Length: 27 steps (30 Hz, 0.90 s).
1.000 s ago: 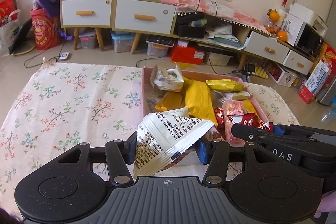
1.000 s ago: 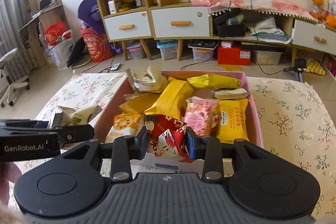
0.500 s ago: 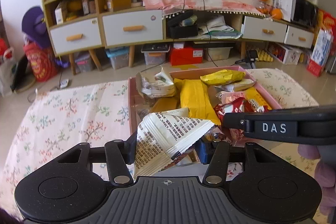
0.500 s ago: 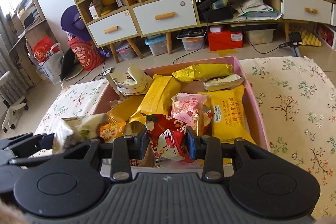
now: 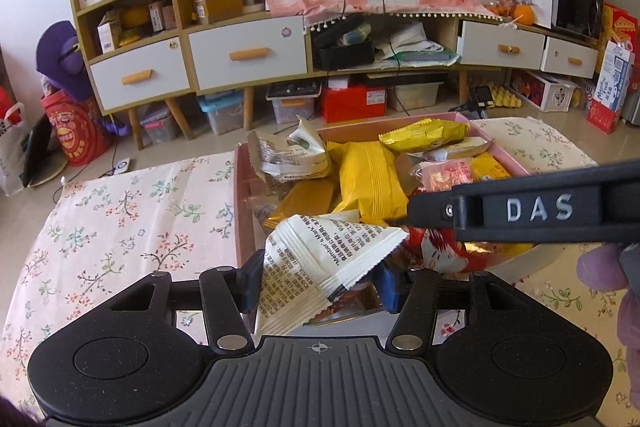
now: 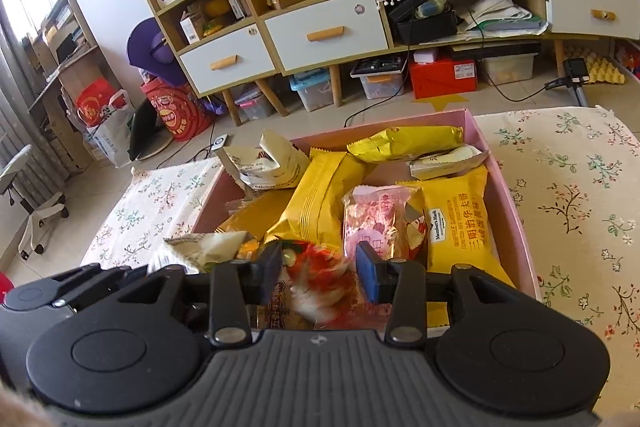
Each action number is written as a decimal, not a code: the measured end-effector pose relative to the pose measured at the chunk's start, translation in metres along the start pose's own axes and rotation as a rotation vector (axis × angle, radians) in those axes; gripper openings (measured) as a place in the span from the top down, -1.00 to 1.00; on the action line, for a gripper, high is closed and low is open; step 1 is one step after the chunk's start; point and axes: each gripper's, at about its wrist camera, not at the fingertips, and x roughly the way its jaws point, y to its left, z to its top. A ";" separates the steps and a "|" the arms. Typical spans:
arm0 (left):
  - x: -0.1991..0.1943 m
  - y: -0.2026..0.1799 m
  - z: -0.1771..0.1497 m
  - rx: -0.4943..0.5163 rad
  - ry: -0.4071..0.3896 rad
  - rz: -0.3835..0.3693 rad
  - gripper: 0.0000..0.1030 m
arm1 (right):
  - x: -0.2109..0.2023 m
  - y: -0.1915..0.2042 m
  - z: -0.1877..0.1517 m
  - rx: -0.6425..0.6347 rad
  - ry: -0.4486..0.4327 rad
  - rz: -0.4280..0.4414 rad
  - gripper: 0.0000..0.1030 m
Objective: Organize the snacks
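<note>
Item 1: my left gripper (image 5: 318,281), jaws set narrow around a white printed snack packet (image 5: 320,267), creased and tilted, held at the near left corner of the pink box (image 5: 240,211); the jaws have just been opening slightly with the packet between them.

Item 2: my right gripper (image 6: 320,273), jaws just opened and now parted; a red snack packet (image 6: 320,277), blurred, lies between them; I cannot tell whether the pads touch it.

Item 3: the pink box on a floral tablecloth (image 5: 120,227), filled with yellow packets (image 6: 320,203) and a pink packet (image 6: 376,223).
</note>
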 end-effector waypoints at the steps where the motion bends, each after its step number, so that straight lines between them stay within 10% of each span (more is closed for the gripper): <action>1: 0.000 0.000 -0.001 0.006 0.003 -0.003 -0.07 | -0.001 0.000 0.000 -0.002 -0.004 -0.003 0.03; 10: -0.005 0.002 -0.002 -0.014 0.015 -0.051 -0.62 | -0.007 0.000 0.003 0.007 -0.018 -0.005 -0.28; 27: -0.025 -0.001 -0.005 0.023 0.039 -0.052 -0.88 | -0.028 0.006 0.004 -0.052 -0.035 -0.030 -0.60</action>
